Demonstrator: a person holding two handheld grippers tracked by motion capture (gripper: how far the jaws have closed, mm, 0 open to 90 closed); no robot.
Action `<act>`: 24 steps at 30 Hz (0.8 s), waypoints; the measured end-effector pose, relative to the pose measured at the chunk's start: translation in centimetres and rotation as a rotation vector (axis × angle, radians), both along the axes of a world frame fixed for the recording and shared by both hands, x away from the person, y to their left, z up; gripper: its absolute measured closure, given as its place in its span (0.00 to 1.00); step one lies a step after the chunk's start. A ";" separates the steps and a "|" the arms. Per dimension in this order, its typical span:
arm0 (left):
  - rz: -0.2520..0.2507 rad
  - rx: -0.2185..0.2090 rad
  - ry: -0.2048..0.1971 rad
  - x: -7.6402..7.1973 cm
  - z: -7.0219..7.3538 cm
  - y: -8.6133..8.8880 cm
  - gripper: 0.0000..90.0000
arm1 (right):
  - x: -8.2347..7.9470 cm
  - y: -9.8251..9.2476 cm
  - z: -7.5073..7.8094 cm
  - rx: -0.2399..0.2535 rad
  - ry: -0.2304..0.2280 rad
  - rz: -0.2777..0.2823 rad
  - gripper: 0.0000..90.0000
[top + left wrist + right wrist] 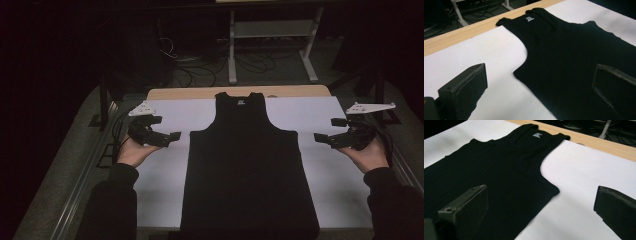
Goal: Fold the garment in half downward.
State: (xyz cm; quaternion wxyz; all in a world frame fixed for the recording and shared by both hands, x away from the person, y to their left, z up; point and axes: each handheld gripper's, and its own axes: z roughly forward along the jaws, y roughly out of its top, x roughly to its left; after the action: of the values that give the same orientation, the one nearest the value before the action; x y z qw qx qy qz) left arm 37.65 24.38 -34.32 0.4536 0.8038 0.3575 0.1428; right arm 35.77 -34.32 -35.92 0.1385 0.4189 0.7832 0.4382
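A black tank top (pixel 247 165) lies flat on the white sheet (pixel 165 175), neck at the far end, hem at the near edge. My left gripper (pixel 162 130) hovers open just left of its armhole, nothing between the jaws. My right gripper (pixel 330 130) hangs open to the right of the other armhole, also empty. In the left gripper view the tank top (pixel 579 57) spreads ahead between the wide-apart jaws, its white neck label (pixel 529 18) showing. In the right gripper view the tank top (pixel 499 170) lies ahead and left, with the neck label (pixel 537 135) at the top.
The white sheet covers a wooden table whose bare far edge (pixel 200 93) shows beyond the neck. A white metal stand (pixel 270 40) and cables (pixel 200 70) sit on the dark floor behind. Bare sheet lies on both sides of the garment.
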 end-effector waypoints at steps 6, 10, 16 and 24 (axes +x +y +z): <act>0.003 0.001 0.015 0.8 0.0 0.1 0.00 | 0.9 0.2 0.3 -0.018 0.009 0.002 0.00; 0.006 0.003 0.021 1.1 -0.1 0.2 0.00 | 1.6 0.3 0.4 -0.024 0.018 0.002 0.00; 0.007 0.007 0.034 2.0 -0.2 0.1 0.00 | 2.9 0.5 0.2 -0.032 0.032 -0.001 0.00; 0.003 -0.007 0.041 3.1 -0.6 -0.3 0.00 | 3.7 1.3 -0.4 -0.043 0.040 0.009 0.00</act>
State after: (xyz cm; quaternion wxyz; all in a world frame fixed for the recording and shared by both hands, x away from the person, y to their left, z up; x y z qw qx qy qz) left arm 40.74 24.12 -34.96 0.4486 0.8044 0.3686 0.1257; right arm 39.46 -33.00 -36.33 0.1298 0.4211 0.7969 0.4133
